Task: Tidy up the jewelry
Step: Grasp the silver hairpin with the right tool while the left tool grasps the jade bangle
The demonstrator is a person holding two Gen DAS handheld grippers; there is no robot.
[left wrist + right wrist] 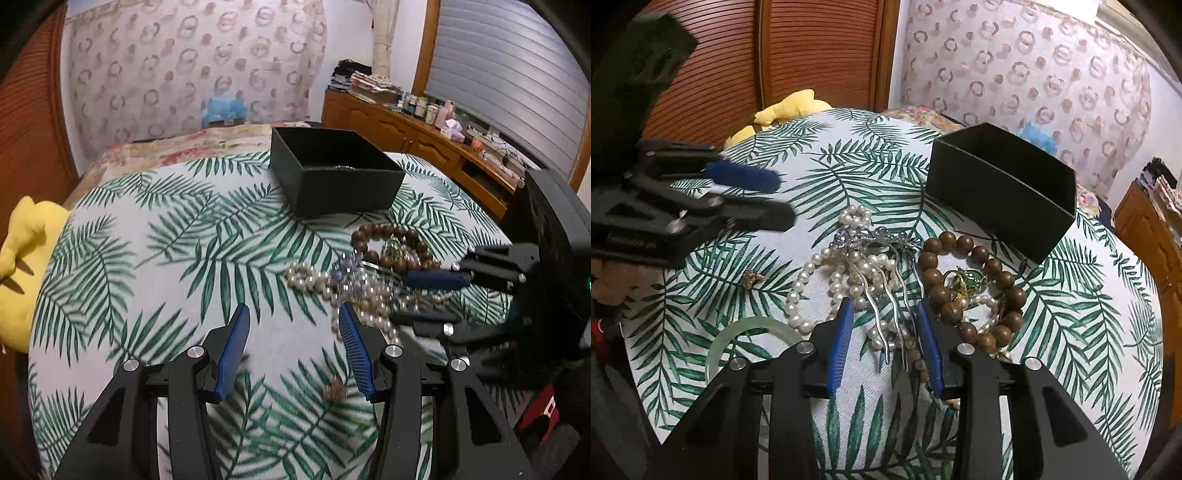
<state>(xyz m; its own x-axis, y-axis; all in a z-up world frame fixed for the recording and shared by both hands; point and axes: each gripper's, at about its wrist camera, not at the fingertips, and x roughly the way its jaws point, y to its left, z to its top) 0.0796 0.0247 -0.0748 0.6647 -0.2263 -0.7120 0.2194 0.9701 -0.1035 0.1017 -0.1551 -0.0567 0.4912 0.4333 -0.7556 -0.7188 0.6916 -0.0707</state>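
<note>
A jewelry pile lies on the leaf-print cloth (184,229): a pearl necklace (816,291), a silver hair comb (875,258), a brown wooden bead bracelet (975,280) around small green and gold pieces (967,280). An open black box (1001,188) stands behind the pile; it also shows in the left wrist view (332,173). My right gripper (884,310) is open, its jaws on either side of the comb's prongs, just above the pile. My left gripper (291,314) is open and empty, left of the pile (369,273).
A pale green bangle (746,332) lies left of my right gripper. A small brown trinket (751,277) sits on the cloth, also in the left wrist view (334,389). A yellow plush toy (22,266) lies at the table's left edge. A wooden sideboard (424,136) stands at the right.
</note>
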